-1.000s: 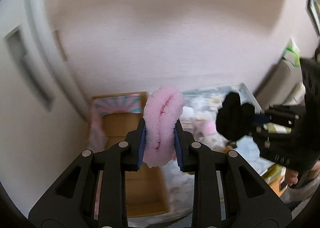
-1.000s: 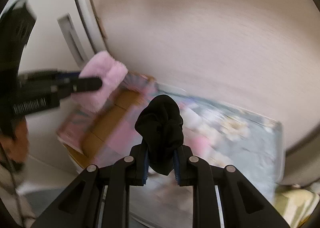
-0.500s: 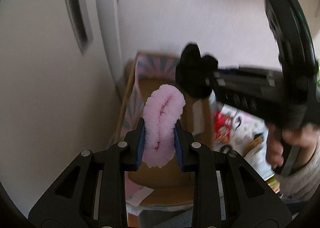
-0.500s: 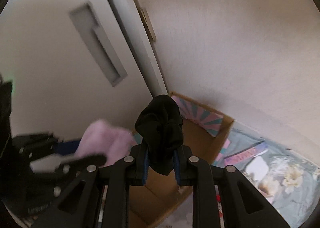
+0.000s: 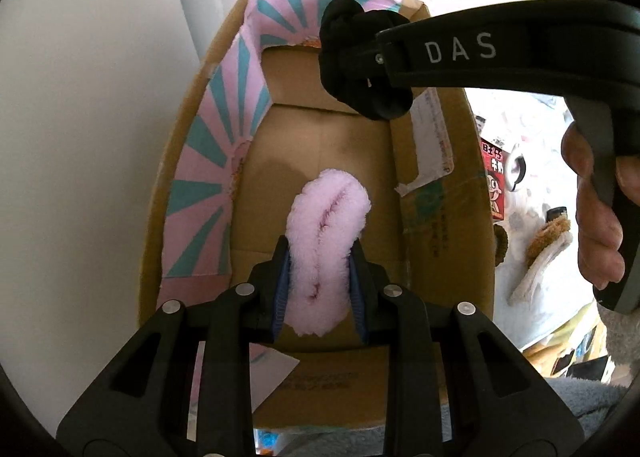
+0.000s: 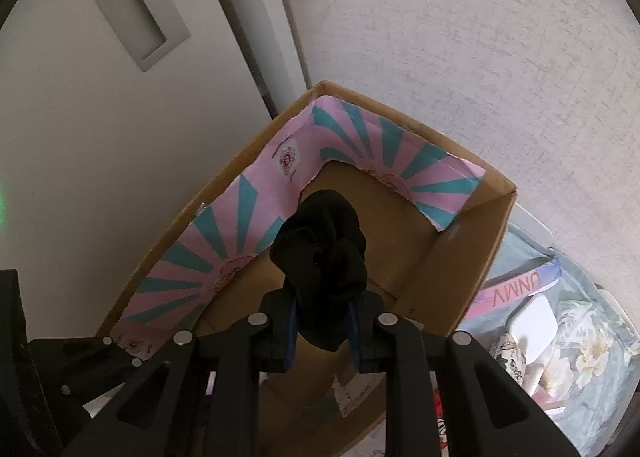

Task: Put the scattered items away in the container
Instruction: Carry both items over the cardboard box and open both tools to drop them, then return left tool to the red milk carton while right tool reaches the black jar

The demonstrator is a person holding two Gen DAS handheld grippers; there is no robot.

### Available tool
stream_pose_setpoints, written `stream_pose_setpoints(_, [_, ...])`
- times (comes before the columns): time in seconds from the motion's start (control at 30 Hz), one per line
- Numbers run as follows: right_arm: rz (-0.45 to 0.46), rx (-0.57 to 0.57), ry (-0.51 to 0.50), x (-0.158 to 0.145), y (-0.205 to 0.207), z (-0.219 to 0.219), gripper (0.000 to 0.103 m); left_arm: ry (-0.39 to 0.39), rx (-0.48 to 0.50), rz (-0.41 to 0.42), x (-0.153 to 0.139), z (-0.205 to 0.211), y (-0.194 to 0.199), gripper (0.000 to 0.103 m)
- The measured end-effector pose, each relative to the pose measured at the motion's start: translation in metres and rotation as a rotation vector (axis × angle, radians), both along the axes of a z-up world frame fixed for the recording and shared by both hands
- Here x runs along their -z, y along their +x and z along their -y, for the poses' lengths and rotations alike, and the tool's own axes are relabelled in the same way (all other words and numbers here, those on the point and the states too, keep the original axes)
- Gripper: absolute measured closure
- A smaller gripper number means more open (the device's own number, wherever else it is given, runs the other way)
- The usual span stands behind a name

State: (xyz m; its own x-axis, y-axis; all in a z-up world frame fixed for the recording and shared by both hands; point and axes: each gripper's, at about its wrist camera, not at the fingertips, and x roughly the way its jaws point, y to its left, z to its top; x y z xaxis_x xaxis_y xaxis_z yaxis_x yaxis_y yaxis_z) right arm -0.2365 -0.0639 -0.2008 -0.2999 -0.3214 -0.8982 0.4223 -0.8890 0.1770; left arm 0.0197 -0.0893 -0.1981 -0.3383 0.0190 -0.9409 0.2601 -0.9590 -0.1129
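Observation:
A fluffy pink scrunchie [image 5: 326, 241] is clamped in my left gripper [image 5: 319, 289], which hangs over the open cardboard box [image 5: 444, 217]. The box has pink and teal striped paper on its inner walls [image 5: 208, 161]. My right gripper [image 6: 322, 327] is shut on a black scrunchie [image 6: 320, 253] and points down into the same box [image 6: 452, 277]. In the left wrist view the black scrunchie [image 5: 352, 57] and the right gripper's arm hover over the box's far end, held by a person's hand [image 5: 596, 217].
The box stands in a corner between a pale wall [image 6: 460, 37] and a white sliding door [image 6: 100, 117]. To its right lies a floral cloth [image 6: 592, 357] with scattered things: a red packet [image 5: 494, 177], a brush [image 5: 540, 253], a white pad [image 6: 534, 321].
Both grippers have come down over the box, which now fills each view. The right gripper swung in from the right to the box's far end. Both scrunchies remain gripped.

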Motion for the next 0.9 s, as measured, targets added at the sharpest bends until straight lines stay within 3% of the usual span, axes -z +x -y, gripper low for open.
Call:
stream_pose_setpoints(0.1, [-0.005,-0.007,-0.010,0.000,0.000,0.000,0.084,0.005,0.011,-0.014,-0.004,-0.002,0.005,0.080])
stream_pose_setpoints(0.13, [-0.012,-0.010,-0.019,-0.001,0.000,-0.001,0.084,0.006,0.022,-0.023,-0.006,-0.003,0.005,0.071])
stream_pose_setpoints(0.17, [-0.016,-0.017,-0.029,-0.002,0.000,-0.002,0.081,0.008,0.039,-0.036,-0.009,-0.005,0.003,0.046])
stream_pose_setpoints(0.2, [-0.018,-0.016,-0.031,-0.003,0.000,-0.003,0.068,-0.004,0.048,-0.049,-0.014,-0.008,0.003,0.029])
stream_pose_setpoints(0.23, [-0.028,-0.011,-0.026,-0.005,0.000,-0.004,0.049,-0.026,0.048,-0.062,-0.019,-0.009,0.003,0.002])
stream_pose_setpoints(0.33, [-0.096,-0.011,-0.039,-0.018,0.005,-0.009,0.033,-0.046,0.048,-0.148,-0.042,-0.008,0.012,0.001])
stream_pose_setpoints(0.5, [-0.156,0.042,-0.051,-0.044,0.009,-0.021,0.032,-0.036,-0.016,-0.232,-0.070,0.005,0.026,0.001])
stream_pose_setpoints(0.67, [-0.188,0.066,-0.088,-0.068,0.037,-0.016,0.032,-0.029,-0.057,-0.201,-0.076,0.014,0.032,0.001])
stream_pose_setpoints(0.9, [-0.269,0.115,-0.098,-0.097,0.054,-0.035,0.032,-0.052,-0.035,-0.251,-0.093,0.010,0.025,0.001])
